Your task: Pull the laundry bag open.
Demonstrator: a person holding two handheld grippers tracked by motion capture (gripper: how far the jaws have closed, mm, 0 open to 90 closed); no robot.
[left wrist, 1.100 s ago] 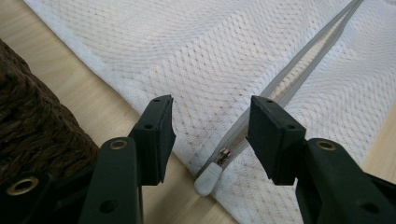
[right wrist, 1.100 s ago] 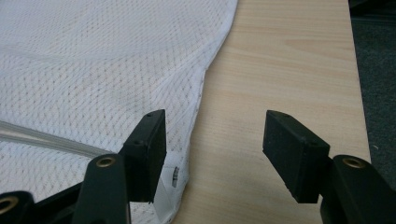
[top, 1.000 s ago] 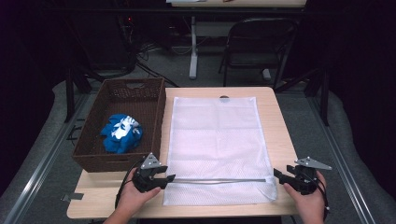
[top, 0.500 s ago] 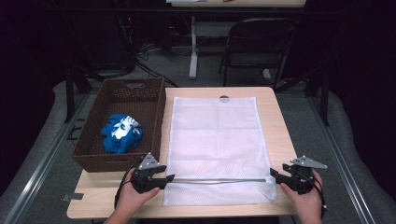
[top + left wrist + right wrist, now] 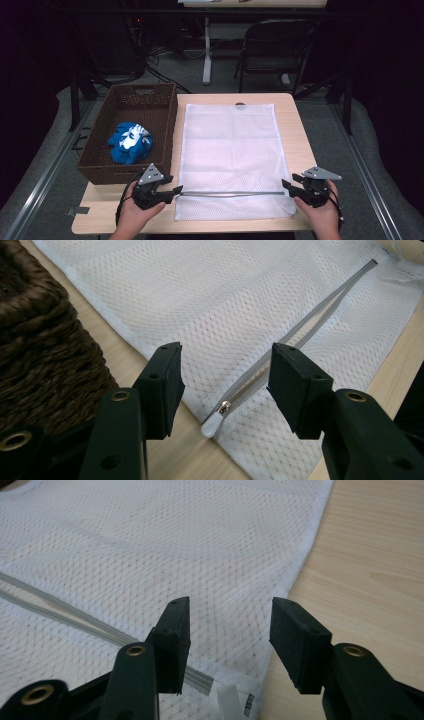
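Two black tongs, both wide open and empty, flank a flat white mesh zip bag [image 5: 230, 157] on the pale wooden counter [image 5: 290, 107]: left tongs [image 5: 225, 380] straddle its white zipper pull [image 5: 212, 425], right tongs [image 5: 230, 630] its far corner, likely for bracing.

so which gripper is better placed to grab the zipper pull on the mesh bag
Left. The white zipper pull lies between the open jaws of the left gripper, at the mesh laundry bag's near-left end. The right gripper sits at the zipper's far end.
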